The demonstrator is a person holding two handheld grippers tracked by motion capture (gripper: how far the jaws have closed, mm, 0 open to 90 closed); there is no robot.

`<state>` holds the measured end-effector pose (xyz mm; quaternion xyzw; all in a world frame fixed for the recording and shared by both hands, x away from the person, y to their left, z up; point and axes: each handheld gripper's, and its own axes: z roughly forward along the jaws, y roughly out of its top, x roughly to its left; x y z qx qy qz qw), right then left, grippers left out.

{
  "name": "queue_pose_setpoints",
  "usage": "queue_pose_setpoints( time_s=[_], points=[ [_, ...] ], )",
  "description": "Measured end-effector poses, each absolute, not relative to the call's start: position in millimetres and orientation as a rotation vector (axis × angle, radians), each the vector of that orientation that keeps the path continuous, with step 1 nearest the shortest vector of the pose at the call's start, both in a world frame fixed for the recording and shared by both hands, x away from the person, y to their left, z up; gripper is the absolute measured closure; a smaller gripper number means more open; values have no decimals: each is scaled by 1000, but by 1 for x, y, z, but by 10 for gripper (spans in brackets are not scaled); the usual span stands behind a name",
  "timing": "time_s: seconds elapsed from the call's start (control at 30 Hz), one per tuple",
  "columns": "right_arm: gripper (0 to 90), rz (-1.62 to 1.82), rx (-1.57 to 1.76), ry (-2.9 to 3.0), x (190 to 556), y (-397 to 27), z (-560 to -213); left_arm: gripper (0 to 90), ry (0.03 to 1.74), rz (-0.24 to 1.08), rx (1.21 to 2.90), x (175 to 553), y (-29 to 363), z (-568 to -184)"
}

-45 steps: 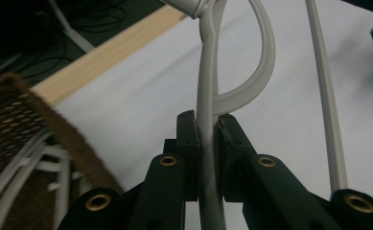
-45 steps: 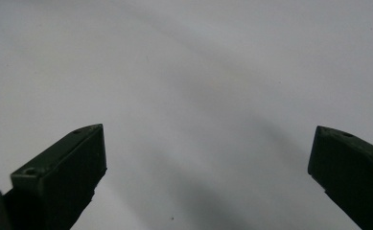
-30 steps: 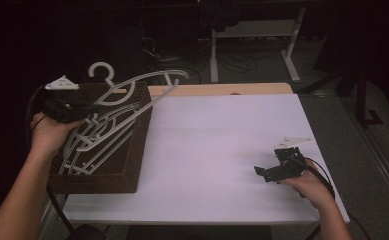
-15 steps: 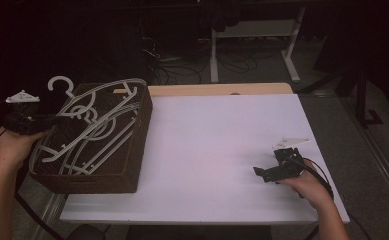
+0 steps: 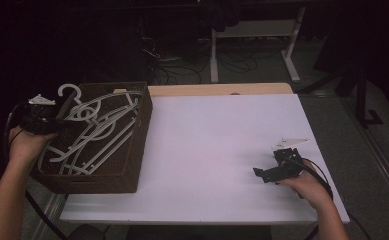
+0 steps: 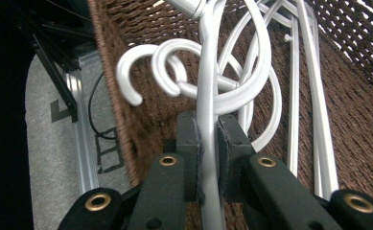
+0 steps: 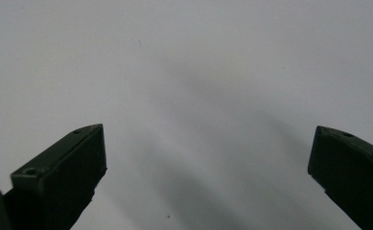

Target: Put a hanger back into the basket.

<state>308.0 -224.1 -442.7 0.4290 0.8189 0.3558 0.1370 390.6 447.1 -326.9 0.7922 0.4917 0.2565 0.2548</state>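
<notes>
White plastic hanger (image 6: 208, 120), curved hook, clamped in left gripper (image 6: 207, 143).

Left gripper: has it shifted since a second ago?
Yes. The left gripper, shut on a white hanger, has moved left, off the basket's middle to its left rim.

White hanger (image 6: 208, 124) gripped, over wicker basket (image 5: 132, 165).
</notes>
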Motion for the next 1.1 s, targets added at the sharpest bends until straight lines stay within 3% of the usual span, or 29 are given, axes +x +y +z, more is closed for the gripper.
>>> queue_pose_setpoints(
  time_s=[0.23,0.27,0.33,0.43,0.77,1.1],
  points=[
    [0,1032,1239,2366,307,-226,-442,811,1374,629,2152,393,447,-342],
    [0,1032,1238,2366,307,-226,-441,789,1375,621,2159,392,448,-344],
    [0,1032,1235,2368,307,-225,-441,647,1391,631,2161,391,449,-346],
    [0,1033,1230,2370,307,-225,-441,561,1393,636,2123,388,452,-342],
    [0,1072,1222,2364,309,-223,-433,414,1248,495,1995,375,437,-328],
    [0,1145,1180,2359,309,-221,-413,265,991,335,1944,357,378,-327]
  ],
)
